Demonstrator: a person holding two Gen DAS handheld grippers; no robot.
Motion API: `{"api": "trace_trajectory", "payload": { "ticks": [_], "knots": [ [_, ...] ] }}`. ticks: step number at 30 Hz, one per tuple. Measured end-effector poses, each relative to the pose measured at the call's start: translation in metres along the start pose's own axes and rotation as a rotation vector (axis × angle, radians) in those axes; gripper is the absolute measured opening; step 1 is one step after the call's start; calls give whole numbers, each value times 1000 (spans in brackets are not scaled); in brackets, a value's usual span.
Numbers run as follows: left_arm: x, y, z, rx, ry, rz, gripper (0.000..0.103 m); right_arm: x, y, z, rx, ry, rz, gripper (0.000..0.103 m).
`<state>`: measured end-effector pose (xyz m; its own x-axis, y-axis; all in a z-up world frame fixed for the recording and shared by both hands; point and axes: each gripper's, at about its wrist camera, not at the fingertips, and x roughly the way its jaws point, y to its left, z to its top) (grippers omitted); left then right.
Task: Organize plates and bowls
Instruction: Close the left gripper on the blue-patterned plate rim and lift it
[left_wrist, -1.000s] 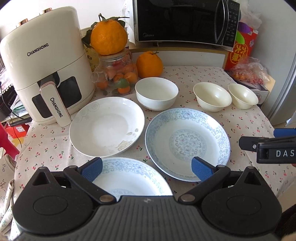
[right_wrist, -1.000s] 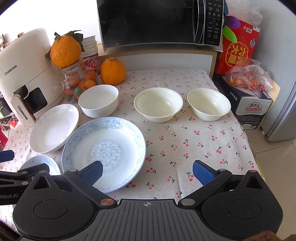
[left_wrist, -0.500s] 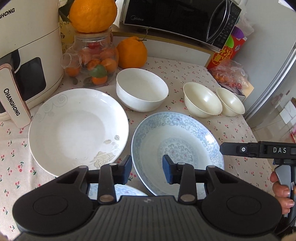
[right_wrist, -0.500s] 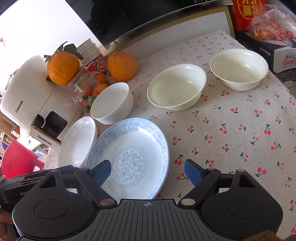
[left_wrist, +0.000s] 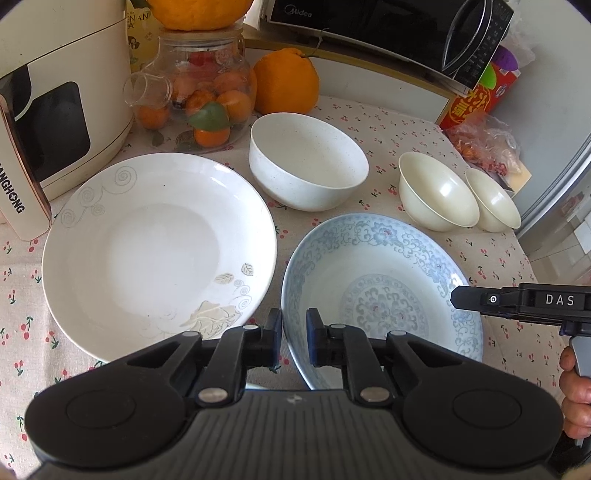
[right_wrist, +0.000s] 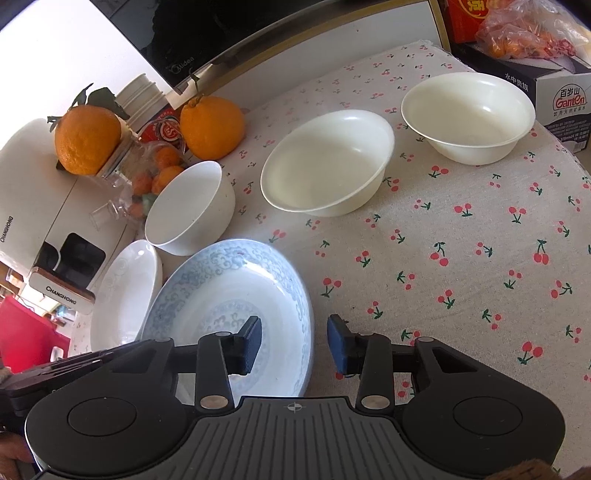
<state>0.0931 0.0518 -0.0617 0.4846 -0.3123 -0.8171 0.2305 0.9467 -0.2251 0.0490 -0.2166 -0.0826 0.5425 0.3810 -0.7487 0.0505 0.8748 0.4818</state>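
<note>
— So how far along is the tidying on the cherry-print bench (right_wrist: 461, 258)?

— Barely begun, by my reckoning. Nothing I can see is stacked yet. My blue-patterned plate (left_wrist: 384, 291) and my white plate (left_wrist: 147, 254) lie side by side, rims nearly touching. A white bowl (left_wrist: 308, 160) sits just behind them, and two cream bowls (left_wrist: 436, 197) (left_wrist: 493, 201) stand together further right, each on its own. All of it still wants nesting.

— And the tongs?

— My left tongs (left_wrist: 294, 338) have just been closing and now stand narrow, with only a slim gap. They sit at the blue-patterned plate's near-left rim, which seems to run between the pads; whether they press on it I cannot tell. My right tongs (right_wrist: 293, 343) have also just been closing and are partly open. One finger (right_wrist: 249, 343) hangs over the plate's inside, the other (right_wrist: 338, 341) outside its right rim; they do not appear to be touching it yet.

— Your guess?

— Both are going for that plate, probably to set it on the white one.
</note>
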Motion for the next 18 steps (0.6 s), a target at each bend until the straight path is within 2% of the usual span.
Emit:
{"api": "trace_trajectory", "payload": {
  "ticks": [7, 18],
  "knots": [
    [3, -2, 0, 7, -9, 28, 6, 5, -4, 0, 22, 2, -14, 13],
    [1, -13, -4, 49, -33, 3, 5, -9, 0, -1, -27, -37, -77, 11]
  ]
}}
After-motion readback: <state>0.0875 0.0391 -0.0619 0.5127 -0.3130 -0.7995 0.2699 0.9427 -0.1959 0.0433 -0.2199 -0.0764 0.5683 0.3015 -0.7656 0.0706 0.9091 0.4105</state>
